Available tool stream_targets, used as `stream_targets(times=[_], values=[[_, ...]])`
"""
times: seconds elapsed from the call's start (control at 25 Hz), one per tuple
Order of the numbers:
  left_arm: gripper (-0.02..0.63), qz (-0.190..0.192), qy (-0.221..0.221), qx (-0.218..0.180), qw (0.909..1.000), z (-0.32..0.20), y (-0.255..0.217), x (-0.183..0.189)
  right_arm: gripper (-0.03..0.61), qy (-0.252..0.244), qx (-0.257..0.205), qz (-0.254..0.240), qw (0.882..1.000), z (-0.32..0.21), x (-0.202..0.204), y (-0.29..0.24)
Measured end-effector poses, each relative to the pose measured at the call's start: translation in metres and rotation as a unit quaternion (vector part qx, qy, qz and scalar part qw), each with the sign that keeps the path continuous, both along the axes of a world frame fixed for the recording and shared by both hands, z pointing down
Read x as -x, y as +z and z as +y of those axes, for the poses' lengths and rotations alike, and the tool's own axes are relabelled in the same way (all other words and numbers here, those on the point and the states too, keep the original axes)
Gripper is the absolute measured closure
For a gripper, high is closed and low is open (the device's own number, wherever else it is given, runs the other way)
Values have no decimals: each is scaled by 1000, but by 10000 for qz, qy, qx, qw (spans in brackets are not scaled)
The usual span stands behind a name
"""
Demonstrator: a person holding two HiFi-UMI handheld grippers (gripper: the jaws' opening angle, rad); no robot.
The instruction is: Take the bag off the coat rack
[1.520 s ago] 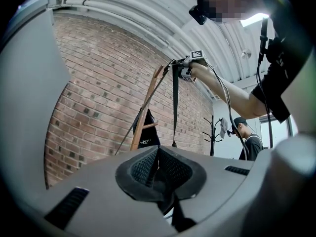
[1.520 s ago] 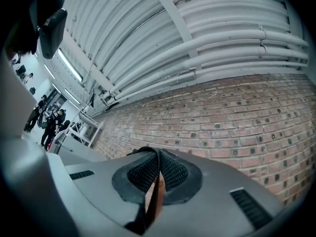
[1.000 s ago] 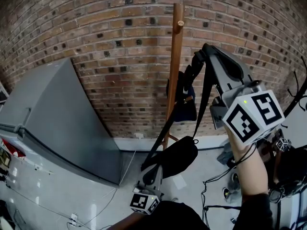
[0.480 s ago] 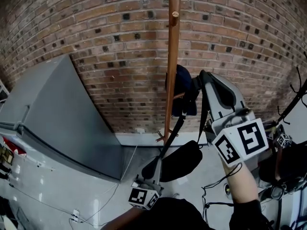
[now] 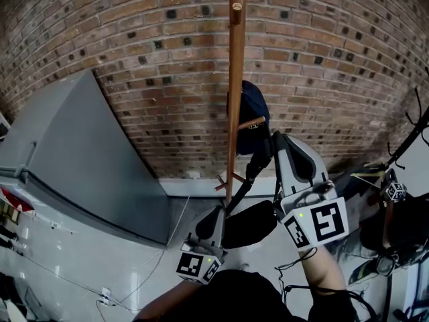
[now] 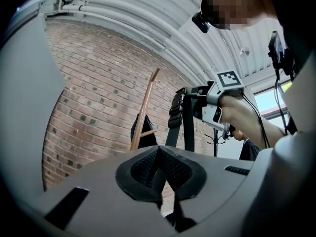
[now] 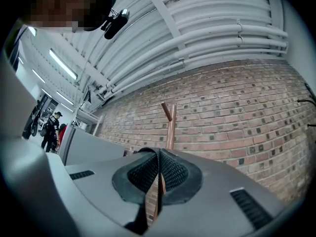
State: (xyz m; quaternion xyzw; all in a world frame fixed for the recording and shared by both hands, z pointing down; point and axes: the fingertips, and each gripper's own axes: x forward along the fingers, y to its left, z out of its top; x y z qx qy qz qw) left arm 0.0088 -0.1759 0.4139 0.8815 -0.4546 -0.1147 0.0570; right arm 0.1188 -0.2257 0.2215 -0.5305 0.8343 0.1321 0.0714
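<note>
Against a red brick wall (image 5: 134, 32), beside a grey cabinet (image 5: 80, 159), a tall wooden rack (image 5: 235, 79) stands upright. A person holds the bag (image 5: 249, 223) just in front of its foot, between two hand-held tools. The bag hangs low, off the pegs, with its long axis running from lower left to upper right in the head view, nearer level than upright. From it the strap (image 6: 189, 130) climbs steeply to the right claw (image 7: 159, 174).

The bag is a plain black oval pouch, soft and rounded. Its flat black webbing strap has a buckle on one strand and is doubled into a loop at the top. In the left gripper view, bare brick shows between that loop and the rack, so the two are apart. A dark blue item (image 5: 253, 113) hangs on a peg higher up the rack.

The right claw is closed on the top of the strap, with a thin dark band pinched between its ribbed pads. The left claw (image 6: 159, 172) is also closed, nipping a lower run of the strap that drops through its pads.

The bag's left end is hidden behind the left claw, and the point where the strap joins the pouch cannot be made out. The bag covers part of the rack's feet, and whether it brushes them is unclear.
</note>
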Motion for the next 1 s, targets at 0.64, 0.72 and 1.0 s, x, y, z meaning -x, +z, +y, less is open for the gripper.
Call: stream_targets(times=[0.64, 0.72, 1.0], values=[[598, 40, -465, -172, 9988, -24, -21, 21, 561, -22, 468, -367, 9982, 31, 5, 107], [598, 31, -471, -178, 9987, -24, -21, 20, 561, -17, 529, -383, 9979, 32, 6, 116], [598, 51, -475, -139, 9988, -24, -17, 10, 561, -34, 634, -340, 9974, 41, 5, 132]])
